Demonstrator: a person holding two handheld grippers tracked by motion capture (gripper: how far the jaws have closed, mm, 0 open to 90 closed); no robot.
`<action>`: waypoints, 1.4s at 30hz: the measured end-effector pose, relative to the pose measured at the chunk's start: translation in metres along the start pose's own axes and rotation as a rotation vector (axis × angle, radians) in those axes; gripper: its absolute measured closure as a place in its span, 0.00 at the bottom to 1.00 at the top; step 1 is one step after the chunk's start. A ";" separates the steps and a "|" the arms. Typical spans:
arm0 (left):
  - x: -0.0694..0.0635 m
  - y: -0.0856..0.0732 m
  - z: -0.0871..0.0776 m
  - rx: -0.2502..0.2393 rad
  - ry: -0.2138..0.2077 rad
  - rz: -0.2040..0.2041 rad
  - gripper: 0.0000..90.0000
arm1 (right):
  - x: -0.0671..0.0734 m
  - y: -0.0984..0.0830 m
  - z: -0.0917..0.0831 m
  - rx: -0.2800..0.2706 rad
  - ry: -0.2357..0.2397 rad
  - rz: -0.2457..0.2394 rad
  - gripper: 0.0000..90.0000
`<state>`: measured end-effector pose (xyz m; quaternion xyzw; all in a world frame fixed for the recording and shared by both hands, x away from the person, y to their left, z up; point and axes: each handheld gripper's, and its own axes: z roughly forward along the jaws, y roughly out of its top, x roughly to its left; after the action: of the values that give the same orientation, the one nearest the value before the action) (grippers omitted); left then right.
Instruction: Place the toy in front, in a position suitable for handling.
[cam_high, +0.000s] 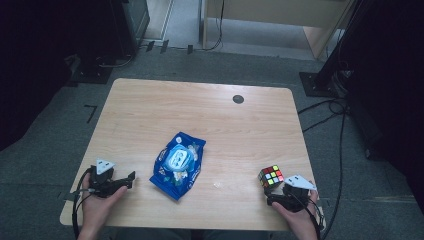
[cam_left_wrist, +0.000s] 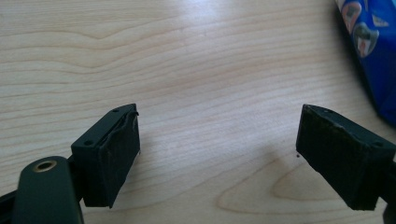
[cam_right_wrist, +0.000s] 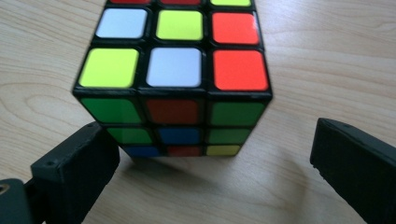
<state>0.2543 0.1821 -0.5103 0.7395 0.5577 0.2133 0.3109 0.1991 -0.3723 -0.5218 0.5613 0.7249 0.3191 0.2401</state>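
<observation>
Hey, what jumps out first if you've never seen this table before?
A crinkly blue plastic wipes packet lies near the middle of the pale wooden table. At the near right edge, a multicoloured puzzle cube sits just ahead of the right claw, whose jaws stand open and clear of it.

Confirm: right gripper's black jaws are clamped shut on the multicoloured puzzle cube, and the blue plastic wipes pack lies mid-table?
Not quite. The right gripper is open: in the right gripper view its jaws stand apart on either side of the multicoloured puzzle cube, not pressing it. The blue plastic wipes pack does lie mid-table on the light wooden table.
</observation>
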 end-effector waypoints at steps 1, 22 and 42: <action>-0.001 0.000 0.000 0.003 -0.001 0.008 0.15 | -0.001 0.000 0.000 0.003 0.010 0.004 0.03; -0.045 0.008 -0.015 -0.090 -0.349 0.125 0.35 | 0.004 -0.001 0.000 -0.012 -0.002 -0.028 0.03; -0.091 0.029 0.030 0.024 -0.233 0.084 0.49 | 0.012 0.002 -0.004 -0.075 -0.014 0.009 0.16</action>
<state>0.2684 0.0833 -0.5089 0.7856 0.4888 0.1321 0.3556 0.1947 -0.3613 -0.5169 0.5573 0.7082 0.3432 0.2648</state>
